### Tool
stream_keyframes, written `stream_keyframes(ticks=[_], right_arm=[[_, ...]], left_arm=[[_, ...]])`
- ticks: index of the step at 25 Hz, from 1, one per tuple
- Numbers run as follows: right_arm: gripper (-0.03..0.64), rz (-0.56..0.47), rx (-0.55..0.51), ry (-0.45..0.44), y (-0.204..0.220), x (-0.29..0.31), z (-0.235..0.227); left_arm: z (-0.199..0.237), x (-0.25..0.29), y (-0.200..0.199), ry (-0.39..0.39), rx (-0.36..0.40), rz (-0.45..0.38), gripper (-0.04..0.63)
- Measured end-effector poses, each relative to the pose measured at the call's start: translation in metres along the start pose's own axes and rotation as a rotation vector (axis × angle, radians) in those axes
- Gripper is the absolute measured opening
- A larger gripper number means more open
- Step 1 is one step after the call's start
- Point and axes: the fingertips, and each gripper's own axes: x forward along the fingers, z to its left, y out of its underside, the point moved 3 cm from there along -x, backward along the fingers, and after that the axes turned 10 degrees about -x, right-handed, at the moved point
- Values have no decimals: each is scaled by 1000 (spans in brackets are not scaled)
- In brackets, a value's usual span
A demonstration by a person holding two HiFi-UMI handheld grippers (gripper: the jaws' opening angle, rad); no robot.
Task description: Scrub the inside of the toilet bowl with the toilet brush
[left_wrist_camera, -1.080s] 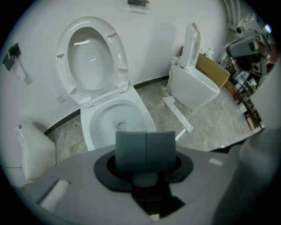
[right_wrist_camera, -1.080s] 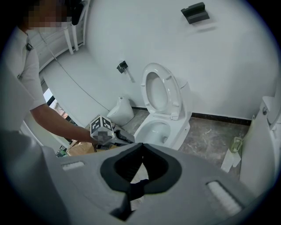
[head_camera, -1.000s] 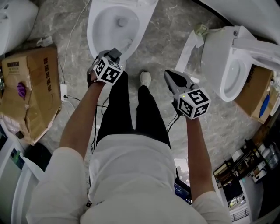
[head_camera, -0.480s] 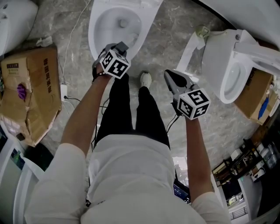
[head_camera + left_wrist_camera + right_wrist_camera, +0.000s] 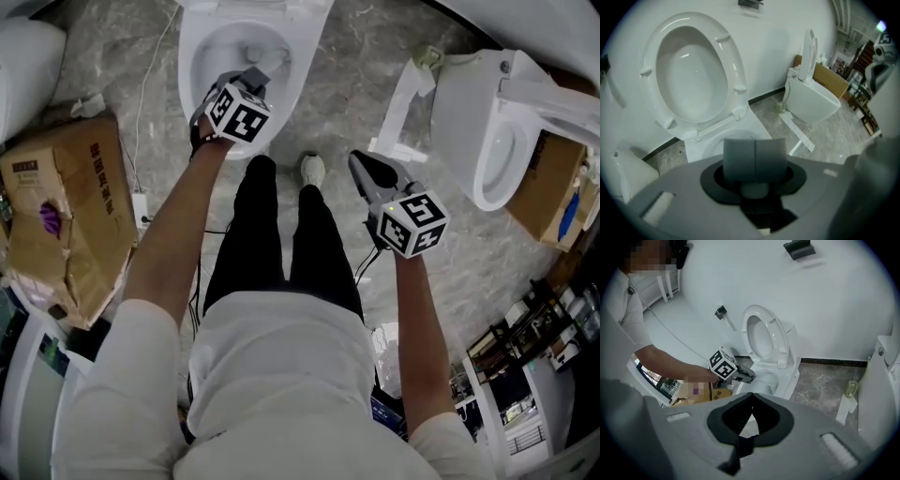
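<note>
The white toilet (image 5: 281, 84) stands at the top of the head view with its seat and lid (image 5: 689, 70) raised and the bowl (image 5: 765, 380) open. My left gripper (image 5: 255, 79) hovers over the bowl's front rim, its grey pads (image 5: 754, 157) pressed together on nothing. My right gripper (image 5: 362, 161) is held above the floor to the toilet's right, jaws shut to a point (image 5: 751, 395), holding nothing. A long white item with a pale green end (image 5: 405, 101) lies on the floor beside the second toilet; I cannot tell whether it is the brush.
A second white toilet (image 5: 487, 141) stands at the right with a brown box (image 5: 544, 192) behind it. A torn cardboard box (image 5: 66, 206) sits at the left, with cables (image 5: 141, 202) on the marble floor beside it. The person's legs and shoe (image 5: 312, 169) stand between the grippers.
My left gripper has moved forward, from the person's knee to above the toilet bowl's front rim. The right gripper has stayed where it was.
</note>
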Motion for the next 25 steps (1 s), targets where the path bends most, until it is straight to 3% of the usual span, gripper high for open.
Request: stream_keyframes(ticks=[16, 25], right_arm=[[0, -1, 35, 24, -1, 12, 6], [0, 8, 21, 12, -4, 21, 15]], left_arm=[[78, -13, -31, -91, 14, -41, 155], [107, -21, -18, -119, -18, -48, 155]])
